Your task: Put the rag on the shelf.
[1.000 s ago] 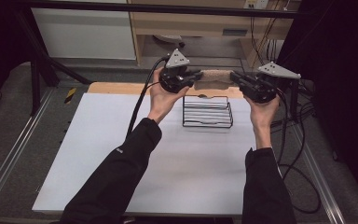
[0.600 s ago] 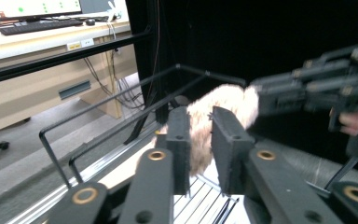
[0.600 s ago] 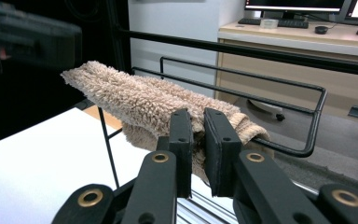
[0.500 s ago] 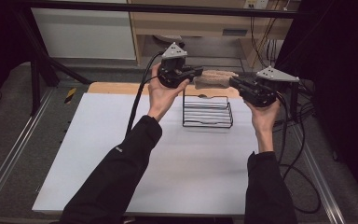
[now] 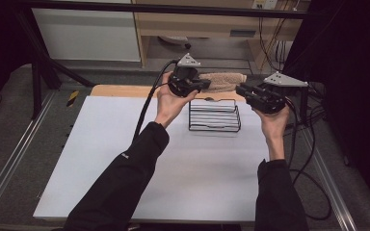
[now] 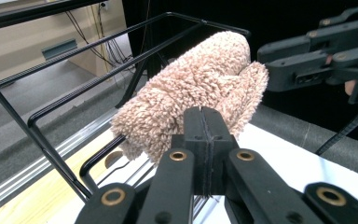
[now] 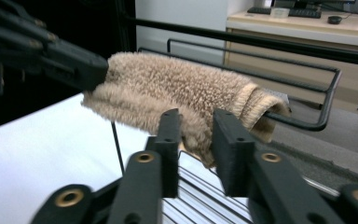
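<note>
Since a second ago both hands have lifted and swung a little left, carrying the fuzzy towel (image 5: 224, 81) higher above the back rim of the wire basket (image 5: 214, 116) — the left gripper (image 5: 203, 85) has climbed more than the right.

That towel, a beige rolled bundle of looped pile, hangs in the air between the two grippers, stretched roughly level over the far edge of the basket. In the left gripper view the towel (image 6: 200, 88) sits just past the fingers (image 6: 204, 135), which are pressed flat together with a pinch of the fabric's near end caught at their tips. In the right gripper view the towel (image 7: 177, 88) lies across the picture, and the right gripper (image 7: 196, 140) has its fingers (image 7: 170, 140) parted, one on either side of the lower fold; whether they press the cloth I cannot tell. From above, the right gripper (image 5: 243, 91) meets the towel's right end.

Below, the black wire basket stands upright on the white tabletop (image 5: 125, 168), near its far edge — its rim bars show behind the towel in both gripper views. Black cables trail from each gripper, and a strip of pale wood runs along the far side of the white surface.
</note>
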Tool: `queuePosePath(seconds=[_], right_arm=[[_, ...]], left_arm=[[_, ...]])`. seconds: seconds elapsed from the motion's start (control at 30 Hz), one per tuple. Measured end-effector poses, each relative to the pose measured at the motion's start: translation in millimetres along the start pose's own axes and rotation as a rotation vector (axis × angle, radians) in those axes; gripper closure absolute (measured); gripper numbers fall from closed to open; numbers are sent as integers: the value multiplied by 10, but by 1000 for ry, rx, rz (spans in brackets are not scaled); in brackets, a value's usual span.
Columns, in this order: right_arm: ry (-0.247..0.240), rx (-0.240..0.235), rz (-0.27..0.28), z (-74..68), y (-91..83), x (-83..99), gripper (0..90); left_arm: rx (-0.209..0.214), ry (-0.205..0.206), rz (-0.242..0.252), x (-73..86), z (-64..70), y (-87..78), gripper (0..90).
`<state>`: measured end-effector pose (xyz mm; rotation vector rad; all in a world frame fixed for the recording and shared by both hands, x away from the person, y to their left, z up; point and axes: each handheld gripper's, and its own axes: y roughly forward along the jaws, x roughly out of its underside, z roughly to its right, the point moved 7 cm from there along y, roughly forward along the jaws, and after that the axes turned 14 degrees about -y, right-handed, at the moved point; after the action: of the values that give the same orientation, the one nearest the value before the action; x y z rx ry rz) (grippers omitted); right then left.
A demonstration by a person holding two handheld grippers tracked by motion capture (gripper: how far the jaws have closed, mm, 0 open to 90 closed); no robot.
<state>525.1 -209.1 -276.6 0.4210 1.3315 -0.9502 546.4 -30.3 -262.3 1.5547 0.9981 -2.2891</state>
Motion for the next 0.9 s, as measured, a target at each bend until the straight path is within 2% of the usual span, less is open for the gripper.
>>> queuePosePath(seconds=[0.1, 0.2, 0.33, 0.43, 0.63, 0.9], right_arm=[[11, 1, 22, -2, -27, -64, 670], [5, -12, 27, -42, -10, -132, 705], [31, -17, -25, -79, 68, -75, 829], [52, -5, -62, -64, 114, 38, 868], [86, 15, -81, -7, 168, 182, 860], [70, 7, -42, -46, 83, 119, 784]], left_arm=[[-11, 15, -14, 32, 0, 23, 898], [-14, 13, -14, 74, -12, 46, 898], [-23, 18, -12, 148, -45, 69, 898], [-30, 17, -14, 187, -71, 100, 898], [-40, -3, -10, 219, -125, 162, 890], [-31, -13, -5, 203, -103, 109, 831]])
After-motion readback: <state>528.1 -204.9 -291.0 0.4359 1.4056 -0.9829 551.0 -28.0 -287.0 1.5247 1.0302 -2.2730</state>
